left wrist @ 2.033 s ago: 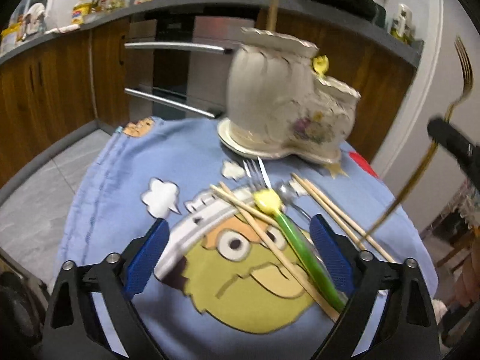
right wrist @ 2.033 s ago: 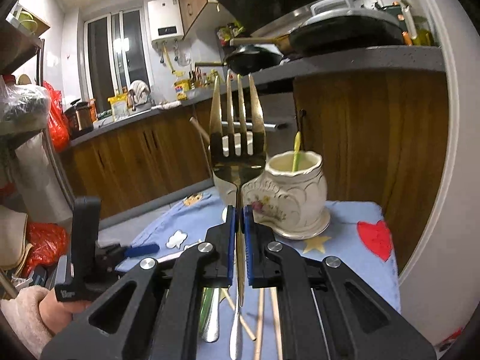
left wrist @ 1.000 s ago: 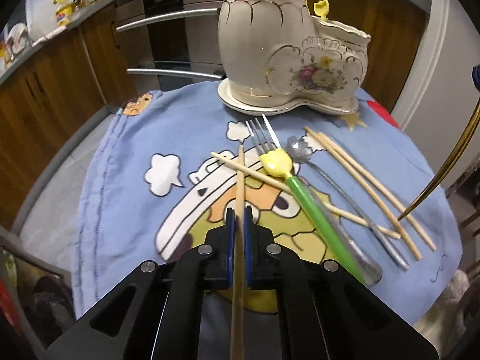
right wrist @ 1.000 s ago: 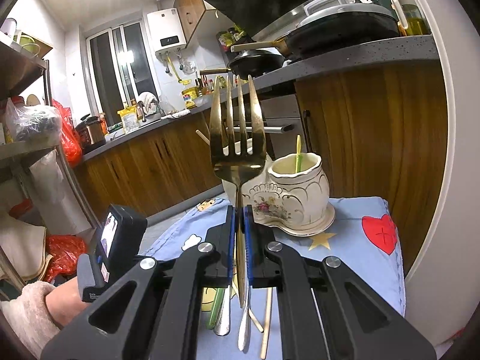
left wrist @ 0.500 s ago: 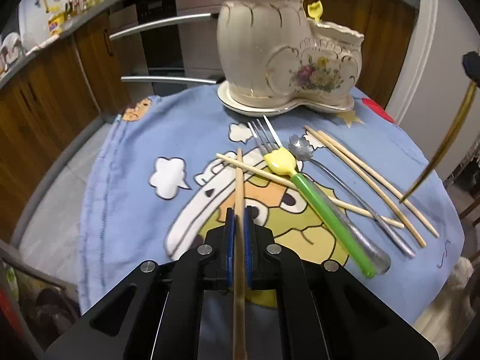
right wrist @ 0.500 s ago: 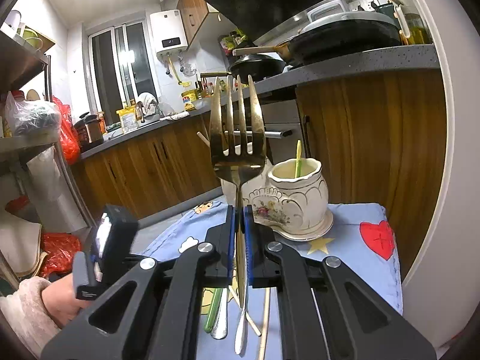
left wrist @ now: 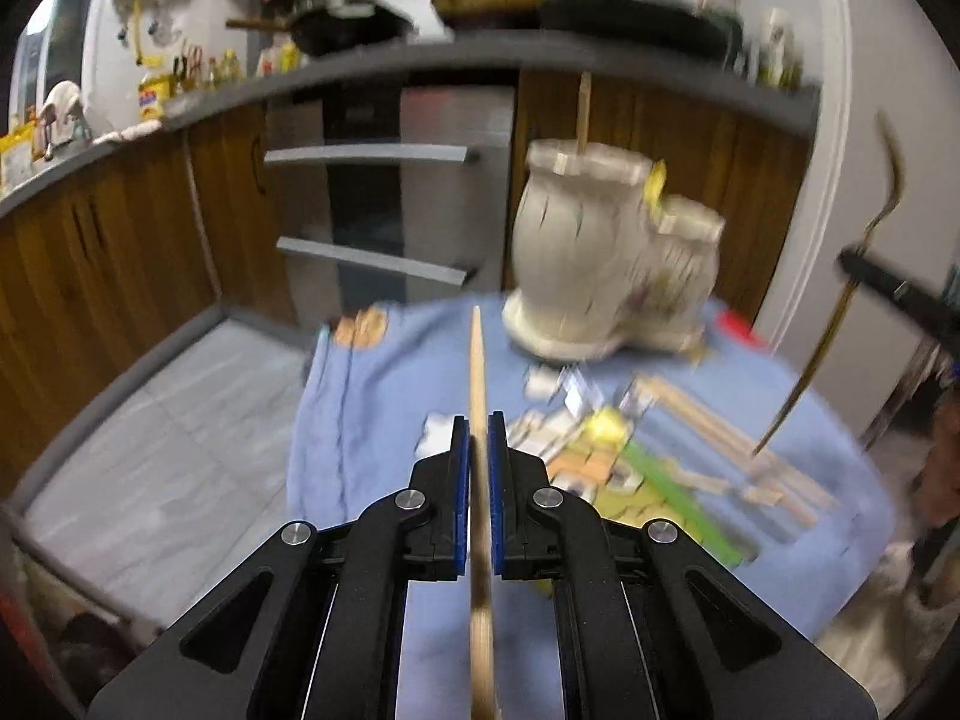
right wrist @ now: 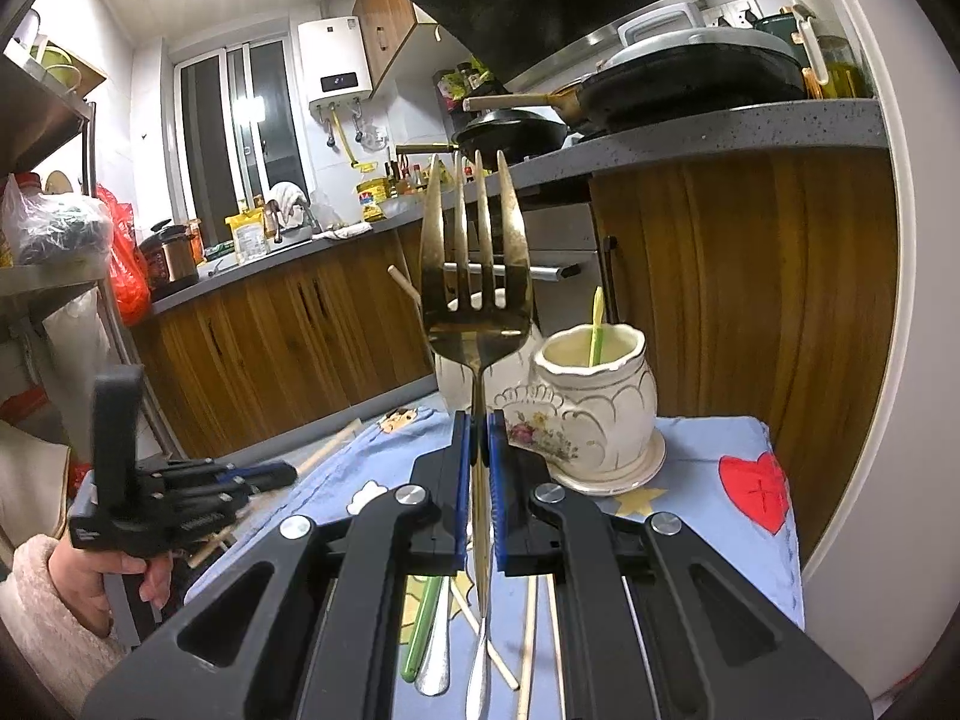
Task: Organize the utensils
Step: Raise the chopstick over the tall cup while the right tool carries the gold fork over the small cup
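My left gripper [left wrist: 478, 438] is shut on a wooden chopstick [left wrist: 478, 360] and holds it lifted above the blue cartoon cloth [left wrist: 372, 396]. The view is blurred. The cream ceramic utensil holder [left wrist: 606, 264] stands at the cloth's far side with a chopstick and a yellow-green utensil in it. My right gripper [right wrist: 478, 438] is shut on a gold fork [right wrist: 474, 276], tines up, in front of the holder [right wrist: 591, 402]. The fork also shows at the right of the left wrist view [left wrist: 840, 324]. The left gripper with its chopstick shows in the right wrist view [right wrist: 264, 474].
Chopsticks [left wrist: 720, 438], a green-handled utensil [left wrist: 678, 498] and silver cutlery [right wrist: 438, 648] lie loose on the cloth. Wooden cabinets and an oven [left wrist: 384, 210] stand behind the table. Grey tiled floor [left wrist: 162, 444] lies to the left. A white wall [right wrist: 864, 420] is on the right.
My left gripper closed on a chopstick and has now lifted it off the cloth, tilting up toward the holder. My right gripper holds the fork nearly still.
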`<state>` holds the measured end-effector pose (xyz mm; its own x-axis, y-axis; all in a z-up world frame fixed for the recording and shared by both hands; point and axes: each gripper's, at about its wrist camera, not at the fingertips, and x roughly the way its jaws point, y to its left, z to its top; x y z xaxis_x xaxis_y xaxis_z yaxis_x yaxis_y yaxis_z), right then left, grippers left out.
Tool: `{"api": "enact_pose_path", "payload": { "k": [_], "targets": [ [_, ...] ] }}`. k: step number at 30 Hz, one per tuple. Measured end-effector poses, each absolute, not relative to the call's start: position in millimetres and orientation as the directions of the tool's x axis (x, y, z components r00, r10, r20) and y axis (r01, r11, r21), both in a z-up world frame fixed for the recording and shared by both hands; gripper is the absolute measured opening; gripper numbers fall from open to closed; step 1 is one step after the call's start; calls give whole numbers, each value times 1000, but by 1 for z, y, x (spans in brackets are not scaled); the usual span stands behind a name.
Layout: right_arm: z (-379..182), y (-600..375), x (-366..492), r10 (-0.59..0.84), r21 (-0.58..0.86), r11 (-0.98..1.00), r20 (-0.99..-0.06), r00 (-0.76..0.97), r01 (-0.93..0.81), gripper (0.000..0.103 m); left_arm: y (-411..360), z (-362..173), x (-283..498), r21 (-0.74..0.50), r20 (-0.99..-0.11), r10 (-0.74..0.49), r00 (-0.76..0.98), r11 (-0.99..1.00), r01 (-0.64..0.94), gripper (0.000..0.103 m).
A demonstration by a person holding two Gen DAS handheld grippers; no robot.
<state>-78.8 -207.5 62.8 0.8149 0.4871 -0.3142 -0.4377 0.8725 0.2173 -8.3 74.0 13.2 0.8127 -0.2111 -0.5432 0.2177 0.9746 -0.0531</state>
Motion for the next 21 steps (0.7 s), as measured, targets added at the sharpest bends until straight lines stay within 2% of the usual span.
{"api": "enact_pose_path", "payload": {
  "k": [7, 12, 17, 21],
  "targets": [
    [84, -213, -58, 468, 221, 881, -286, 836, -418, 6, 72, 48, -5, -186, -303, -353, 885, 933, 309, 6],
    [107, -215, -41, 448, 203, 891, -235, 863, -407, 6, 49, 82, 9, -192, -133, -409, 903, 904, 382, 6],
    [126, -216, -22, 451, 186, 889, -203, 869, -418, 6, 36, 114, 40, -197, -27, -425, 905, 890, 412, 6],
    [137, -218, -7, 462, 175, 884, -197, 865, -433, 6, 48, 132, 84, -307, 48, -447, 893, 845, 439, 6]
  ]
}}
